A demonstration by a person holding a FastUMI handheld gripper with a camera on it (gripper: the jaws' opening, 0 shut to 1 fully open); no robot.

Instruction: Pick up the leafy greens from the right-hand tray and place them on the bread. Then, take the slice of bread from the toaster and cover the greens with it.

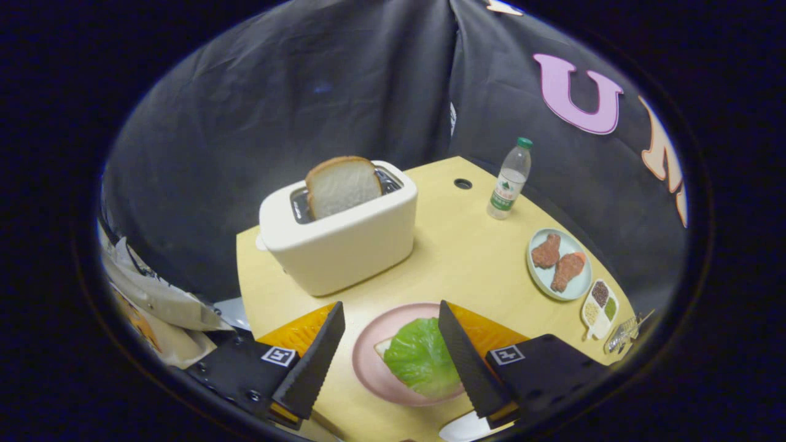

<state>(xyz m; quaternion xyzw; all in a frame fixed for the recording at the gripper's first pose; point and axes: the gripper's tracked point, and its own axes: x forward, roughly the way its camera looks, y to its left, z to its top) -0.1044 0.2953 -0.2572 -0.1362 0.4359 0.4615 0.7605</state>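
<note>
Now we are holding our gripper (392, 316) spread wide and empty above the pink plate (367, 359).

We are seeing the leafy greens (419, 356) lying on the bread (383, 348) on that plate, between our two fingers, with a corner of the slice peeking out beside the leaf. Beyond the fingers, the toaster (341, 236) is standing on the yellow table (466, 258), and the slice of bread (342, 184) is sticking up out of its slot. Farther off, a water bottle (509, 179) is standing upright; nearer us a blue plate (574, 283) is carrying two pieces of meat (557, 261), with a small seasoning dish (600, 309) just beside it.
</note>
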